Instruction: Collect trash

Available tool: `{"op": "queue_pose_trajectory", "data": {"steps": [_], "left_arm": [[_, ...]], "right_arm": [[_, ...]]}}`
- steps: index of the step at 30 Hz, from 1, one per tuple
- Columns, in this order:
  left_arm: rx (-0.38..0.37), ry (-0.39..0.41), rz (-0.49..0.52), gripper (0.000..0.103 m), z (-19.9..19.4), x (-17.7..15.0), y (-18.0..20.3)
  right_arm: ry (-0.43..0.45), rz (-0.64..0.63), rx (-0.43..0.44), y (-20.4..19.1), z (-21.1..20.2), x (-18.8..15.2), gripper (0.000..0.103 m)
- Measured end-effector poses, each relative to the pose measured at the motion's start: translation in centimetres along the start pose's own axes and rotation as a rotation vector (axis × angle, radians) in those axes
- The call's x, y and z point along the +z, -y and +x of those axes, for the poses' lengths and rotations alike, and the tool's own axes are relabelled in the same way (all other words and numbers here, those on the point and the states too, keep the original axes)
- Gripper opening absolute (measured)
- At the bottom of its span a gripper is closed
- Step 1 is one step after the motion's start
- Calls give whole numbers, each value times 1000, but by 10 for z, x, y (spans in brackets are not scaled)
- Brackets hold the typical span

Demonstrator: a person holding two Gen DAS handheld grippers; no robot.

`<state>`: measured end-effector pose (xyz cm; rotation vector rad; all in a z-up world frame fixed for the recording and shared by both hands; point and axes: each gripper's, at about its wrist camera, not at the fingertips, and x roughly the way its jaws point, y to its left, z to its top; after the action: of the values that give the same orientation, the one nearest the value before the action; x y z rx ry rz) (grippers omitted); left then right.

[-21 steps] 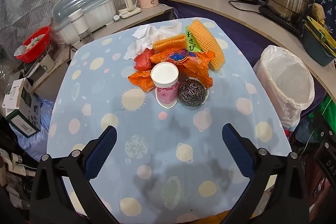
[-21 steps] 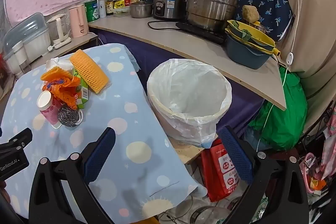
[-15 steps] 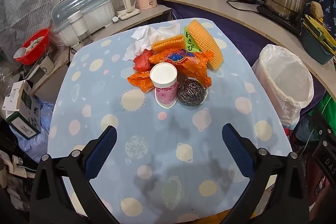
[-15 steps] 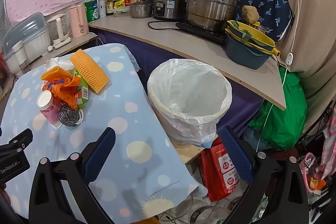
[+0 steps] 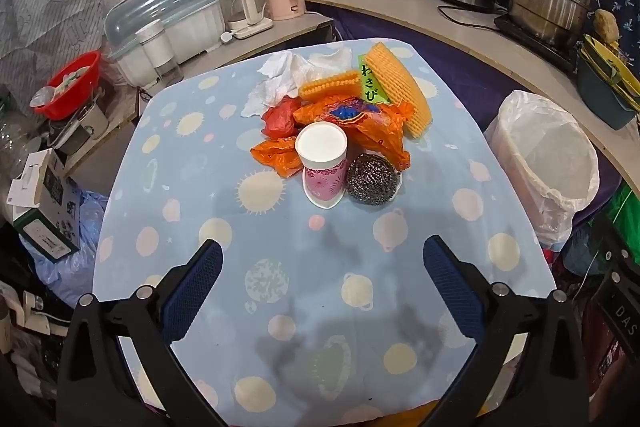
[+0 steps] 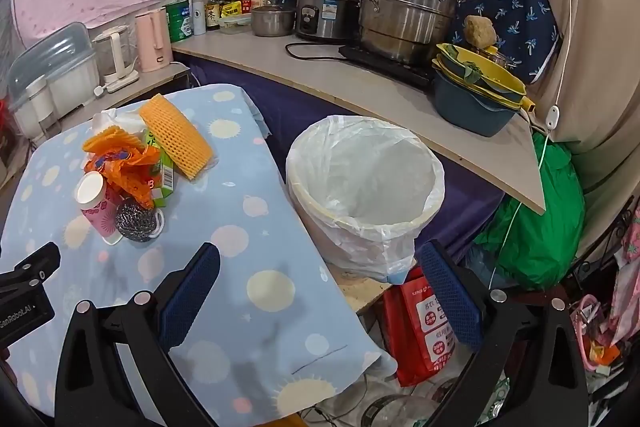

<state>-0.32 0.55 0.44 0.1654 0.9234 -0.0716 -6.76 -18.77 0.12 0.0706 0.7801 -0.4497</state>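
Over the bench with its pale blue spotted cloth, the left gripper hangs with fingers spread wide and nothing between them. Ahead of it the trash sits heaped mid-bench: crumpled tissue, orange wrappers, a paper cup touching a steel scourer, and yellow foam netting. Further right, the right gripper is equally wide and empty, near the bag-lined bin just beside the bench.
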Motion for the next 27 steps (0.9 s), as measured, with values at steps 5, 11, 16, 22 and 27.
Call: {"op": "queue_pose_trajectory", "data": {"steps": [5,11,16,22,27], "left_arm": [[-2,0,-1,96,0,-1,0],[0,-2,-7,96,1,-1,-2],[1,-1,-10,96,1,-2,-2],[-5,2,-5,96,0,-3,-2],[-7,0,-6,96,-1,-3,-1]], "right_arm": [[-5,-3,-2,-1,1,-1,96],[-5,-3,0,-2,1,-1,96],[-7,-6,-4,-4,2,-1,96],[-7,-5,-3,-4,1,-1,96],[-7,-4,-3,-3,1,-2,96]]}}
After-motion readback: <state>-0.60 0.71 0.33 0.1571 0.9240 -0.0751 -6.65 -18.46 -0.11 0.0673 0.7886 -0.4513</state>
